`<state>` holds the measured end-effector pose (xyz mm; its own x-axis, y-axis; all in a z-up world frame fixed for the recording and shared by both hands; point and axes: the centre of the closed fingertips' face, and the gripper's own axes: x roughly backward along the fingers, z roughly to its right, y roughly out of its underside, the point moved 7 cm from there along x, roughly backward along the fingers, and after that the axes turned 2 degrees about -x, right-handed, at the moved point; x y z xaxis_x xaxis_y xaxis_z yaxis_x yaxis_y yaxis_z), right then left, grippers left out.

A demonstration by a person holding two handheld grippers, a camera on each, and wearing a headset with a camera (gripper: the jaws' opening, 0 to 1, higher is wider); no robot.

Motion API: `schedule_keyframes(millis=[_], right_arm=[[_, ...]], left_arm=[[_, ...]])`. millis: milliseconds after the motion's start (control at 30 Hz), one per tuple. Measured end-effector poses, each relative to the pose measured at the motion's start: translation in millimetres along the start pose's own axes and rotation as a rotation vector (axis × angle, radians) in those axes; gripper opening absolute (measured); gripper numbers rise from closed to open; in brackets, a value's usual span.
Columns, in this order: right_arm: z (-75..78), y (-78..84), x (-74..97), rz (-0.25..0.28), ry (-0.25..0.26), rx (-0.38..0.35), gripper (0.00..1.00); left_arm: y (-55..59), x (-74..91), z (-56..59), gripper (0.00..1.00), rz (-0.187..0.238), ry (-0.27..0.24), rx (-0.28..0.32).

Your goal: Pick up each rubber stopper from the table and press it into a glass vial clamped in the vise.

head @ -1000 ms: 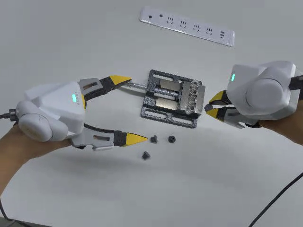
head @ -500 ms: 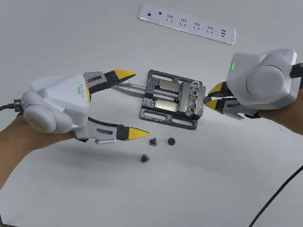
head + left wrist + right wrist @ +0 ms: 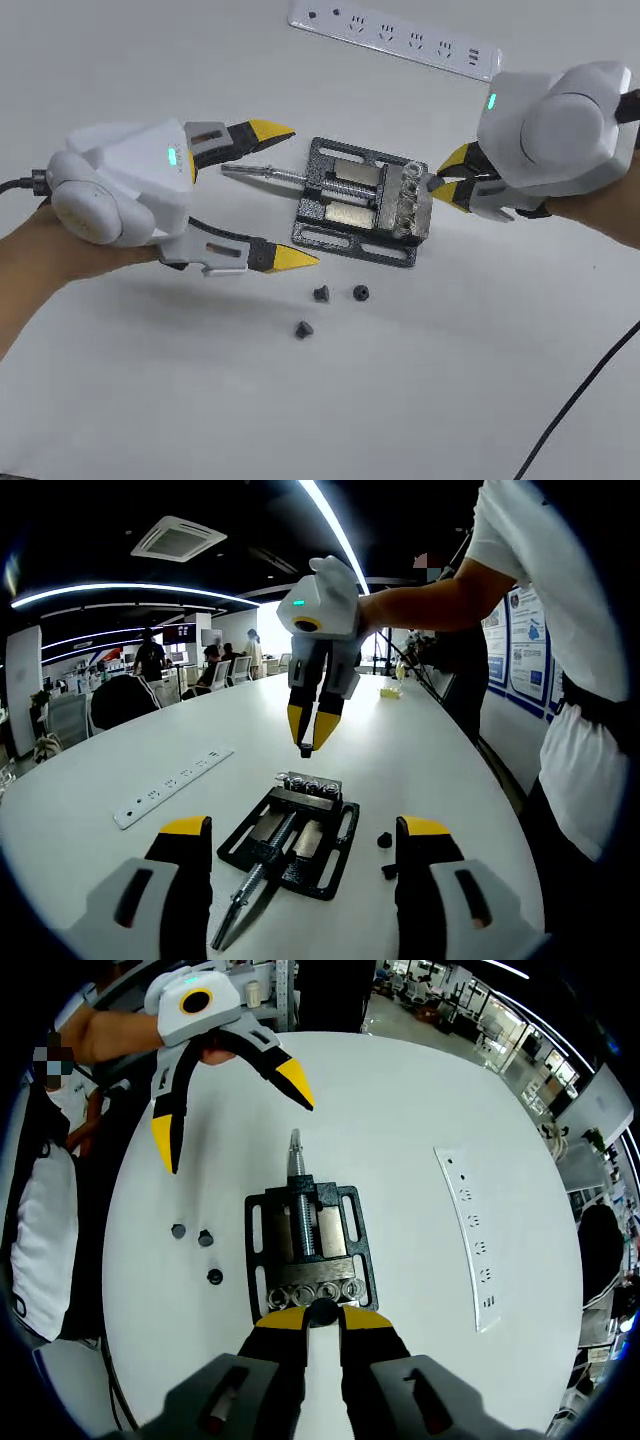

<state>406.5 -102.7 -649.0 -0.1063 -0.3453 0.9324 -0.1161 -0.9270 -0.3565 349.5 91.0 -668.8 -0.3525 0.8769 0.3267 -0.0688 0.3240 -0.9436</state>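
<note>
The right tool [image 3: 441, 187] is pinched narrow on a small dark stopper [image 3: 321, 1311], which sits just above the row of vials [image 3: 318, 1291] in the vise [image 3: 335, 222]. The left tool [image 3: 305, 195] gapes wide. Three loose stoppers [image 3: 321, 293] lie on the bench [image 3: 450, 380] just past its lower jaw. The rubber is probably light, soft and grippy. Holding it by the wide end and pressing straight down should spare the fragile glass.

From the head view we cannot tell whether the vials [image 3: 407, 196] just ahead of the fingertips of the right gripper [image 3: 436, 185] are plugged. In the right gripper view, the stopper [image 3: 321, 1311] between those fingertips hides the vial mouth beneath it.
</note>
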Motion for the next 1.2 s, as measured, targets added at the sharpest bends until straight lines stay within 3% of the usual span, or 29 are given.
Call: schedule_keyframes(millis=[433, 1200], right_arm=[[16.8, -7.2, -9.9, -0.016, -0.001, 0.016, 0.11], [26.6, -4.0, -31.2, -0.052, -0.022, 0.024, 0.11]], left_arm=[[0.3, -5.1, -3.7, 0.73, 0.005, 0.036, -0.013], [5.4, -7.8, -10.9, 0.73, 0.007, 0.044, -0.022]])
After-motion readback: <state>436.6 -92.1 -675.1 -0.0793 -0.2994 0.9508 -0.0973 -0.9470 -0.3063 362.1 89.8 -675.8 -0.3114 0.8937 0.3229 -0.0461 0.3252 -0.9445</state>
